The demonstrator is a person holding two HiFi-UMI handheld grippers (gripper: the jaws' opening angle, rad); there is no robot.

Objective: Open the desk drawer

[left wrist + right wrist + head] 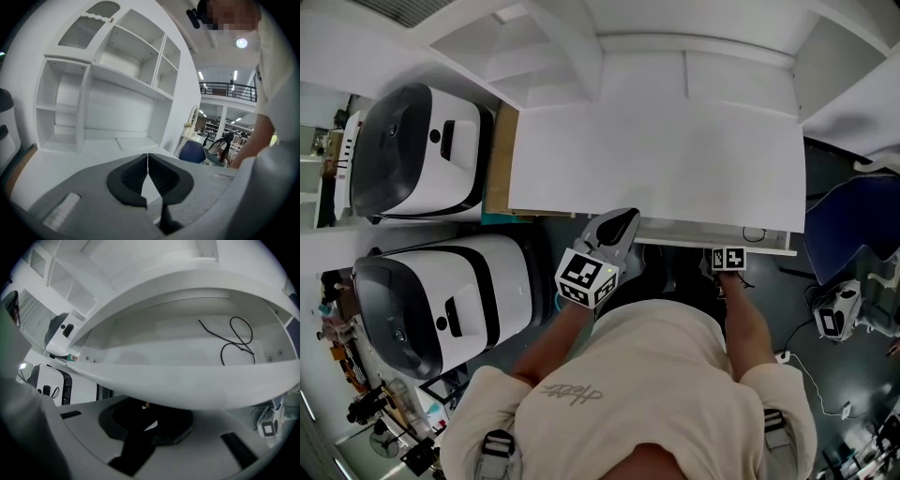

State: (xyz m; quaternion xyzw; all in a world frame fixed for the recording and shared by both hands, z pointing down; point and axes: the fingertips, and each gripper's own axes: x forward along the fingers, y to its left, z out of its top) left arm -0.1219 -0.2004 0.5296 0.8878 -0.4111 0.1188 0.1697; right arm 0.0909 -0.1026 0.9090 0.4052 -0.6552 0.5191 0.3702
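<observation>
The white desk (656, 159) has its drawer (712, 236) pulled out a short way at the front edge. In the right gripper view the drawer front (187, 380) runs across the picture, and a black cable (239, 341) lies inside the drawer. My right gripper (729, 253) sits under the front's lower edge. Its jaws (147, 406) are closed up on that edge, with the tips hidden behind the panel. My left gripper (617, 225) hovers at the desk's front edge, left of the drawer. It is shut (148, 161), pads touching, with nothing between them.
Two white machines with dark lids (417, 150) (441, 300) stand left of the desk. A white shelf unit (117, 70) rises at the desk's back. A blue chair (853, 220) and a small white device (836, 314) are on the right.
</observation>
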